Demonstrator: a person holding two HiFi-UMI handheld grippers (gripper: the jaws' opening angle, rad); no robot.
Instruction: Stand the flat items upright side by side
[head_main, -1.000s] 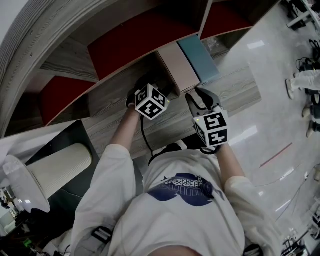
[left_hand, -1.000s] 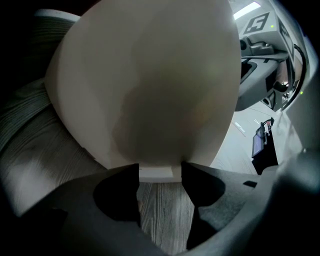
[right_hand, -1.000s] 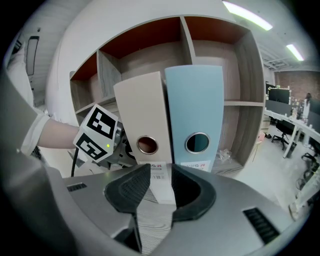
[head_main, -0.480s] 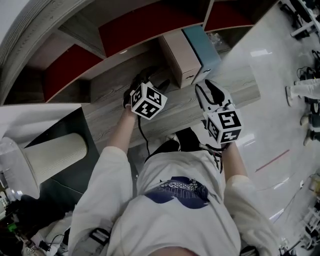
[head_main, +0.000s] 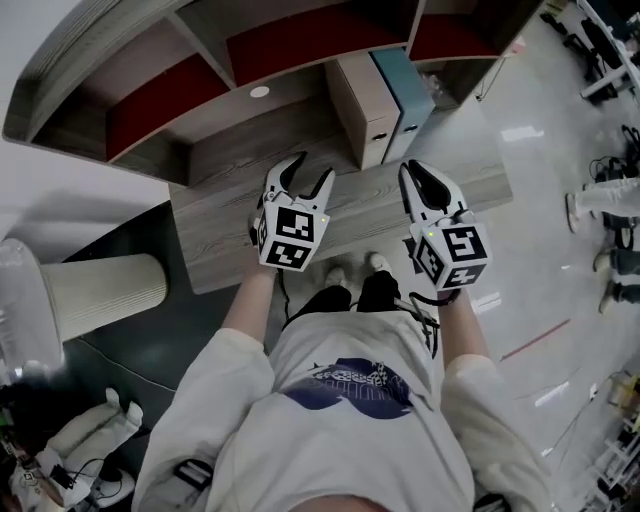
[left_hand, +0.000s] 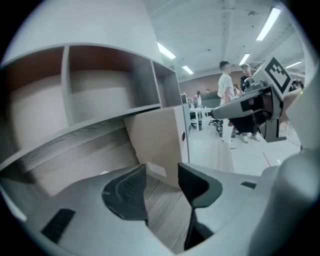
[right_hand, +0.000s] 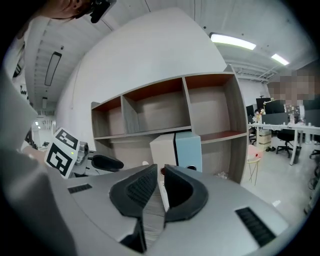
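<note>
Three red-backed compartments are showing in the large grey wooden shelf unit (head_main: 215, 50) that I am facing. Below it, a grey wood-grain surface (head_main: 225, 212) is running out toward me.

Toward the right end of that surface, back against its far edge, the tall beige box file (head_main: 360, 100) and the light blue box file (head_main: 405, 85) are standing upright side by side. They are touching along their long sides, with the blue one nearer the right edge.

I am holding my left gripper (head_main: 312, 170) in the air over the middle of the surface, near its front edge and apart from both files. Its jaws have just been closing, yet they are standing well apart with nothing between them; past them the beige file is showing.

I am holding my right gripper (head_main: 412, 172) over the front right corner of the surface, also clear of the files. Its jaws have just been closing too, and they are sitting almost together with only a thin slit left, gripping nothing. Through that slit the two files are showing ahead.
</note>
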